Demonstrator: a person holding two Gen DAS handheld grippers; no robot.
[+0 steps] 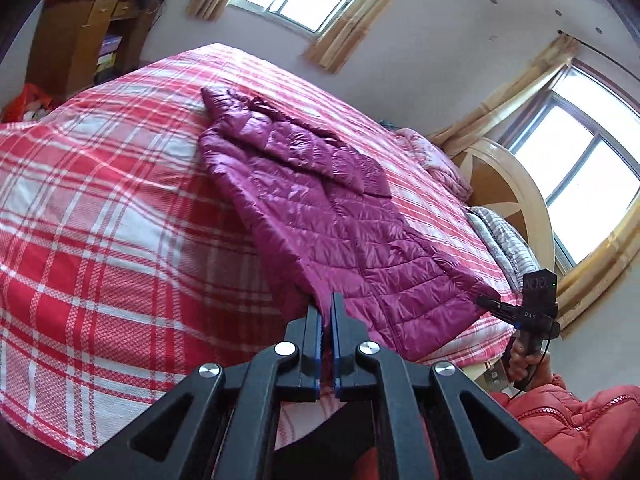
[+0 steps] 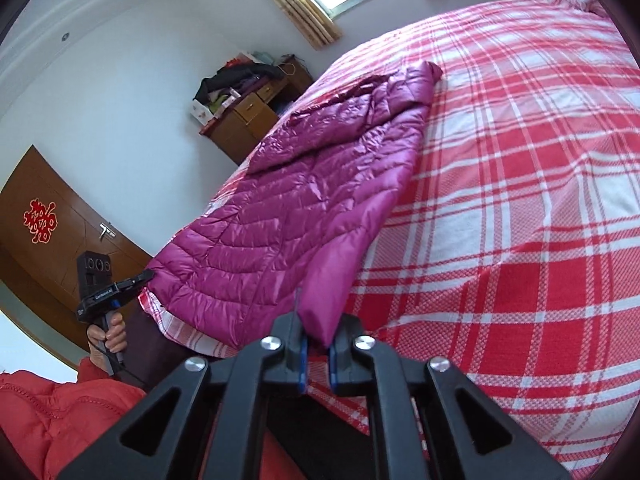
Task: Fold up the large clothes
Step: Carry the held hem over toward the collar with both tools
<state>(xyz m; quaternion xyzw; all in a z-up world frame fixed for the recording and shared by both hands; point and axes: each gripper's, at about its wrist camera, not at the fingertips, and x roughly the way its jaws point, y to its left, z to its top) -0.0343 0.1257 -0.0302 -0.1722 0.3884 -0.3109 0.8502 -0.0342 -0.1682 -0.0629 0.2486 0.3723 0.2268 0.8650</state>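
A purple quilted jacket (image 1: 320, 200) lies lengthwise on a bed with a red and white plaid sheet (image 1: 100, 220), one sleeve folded across its body. Its hem hangs lifted at the near bed edge. In the left wrist view my left gripper (image 1: 325, 304) is shut on one hem corner. My right gripper (image 1: 484, 302) pinches the other hem corner at the far right. In the right wrist view my right gripper (image 2: 320, 322) is shut on the jacket (image 2: 312, 200) hem, fabric showing between the blue pads. My left gripper (image 2: 148, 274) meets the opposite corner at the left.
A person's red padded sleeve (image 1: 580, 420) is at the bed's near edge. The curved wooden headboard (image 1: 508, 192), striped pillows (image 1: 500, 240) and a pink quilt (image 1: 436, 156) are at one end. A cluttered wooden desk (image 2: 248, 112) and a brown door (image 2: 52, 240) stand beyond the bed.
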